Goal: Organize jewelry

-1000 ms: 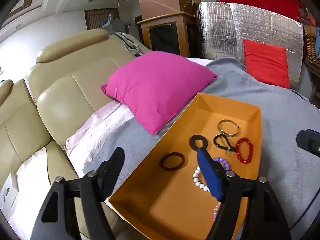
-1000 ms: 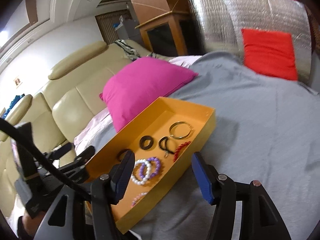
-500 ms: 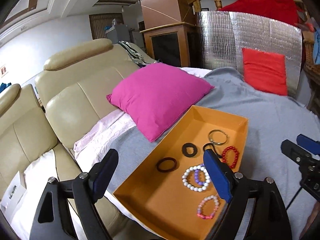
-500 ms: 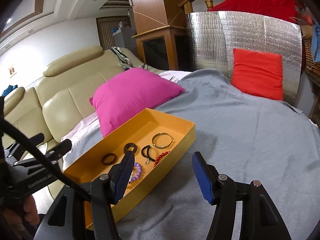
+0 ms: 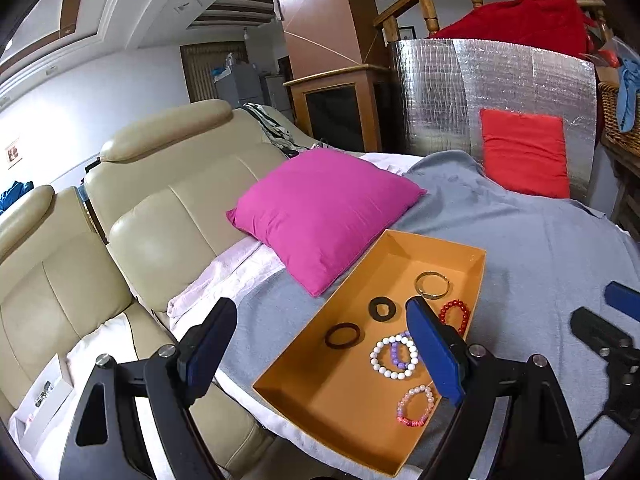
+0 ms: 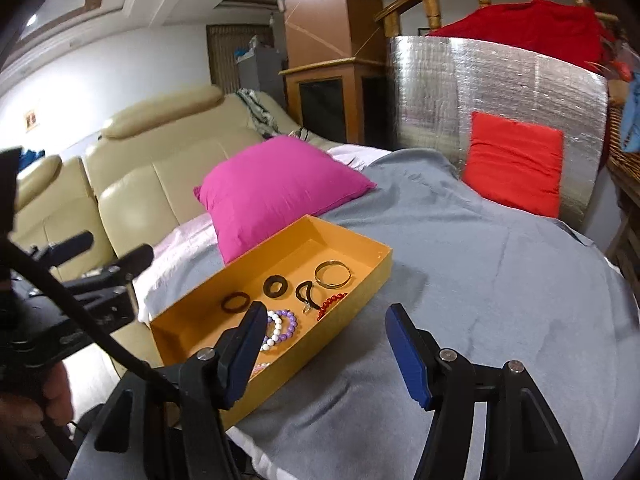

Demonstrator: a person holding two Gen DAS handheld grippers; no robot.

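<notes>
An orange tray (image 5: 432, 243) (image 6: 348, 236) lies on a grey blanket. In it are a gold bangle (image 5: 431, 283) (image 6: 333, 274), a black flat ring (image 5: 382, 308) (image 6: 275, 286), a dark brown ring (image 5: 342, 335) (image 6: 236, 303), a red bead bracelet (image 5: 454, 314) (image 6: 332, 304), white and purple bead bracelets (image 5: 394, 356) (image 6: 280, 326) and a pink bead bracelet (image 5: 416, 406). My left gripper (image 5: 320, 352) is open and empty, above the tray's near left side. My right gripper (image 6: 326, 352) is open and empty, over the tray's right edge.
A magenta pillow (image 5: 324, 212) (image 6: 280, 188) lies just behind the tray. A beige leather sofa (image 5: 120, 240) is at left. A red cushion (image 5: 524, 152) leans on a silver foil panel (image 5: 460, 92) at the back. Grey blanket (image 6: 500, 280) spreads to the right.
Both grippers have pulled back and up from the tray, so the tray looks smaller and farther. Both stay open and empty. The jewelry has not moved.
</notes>
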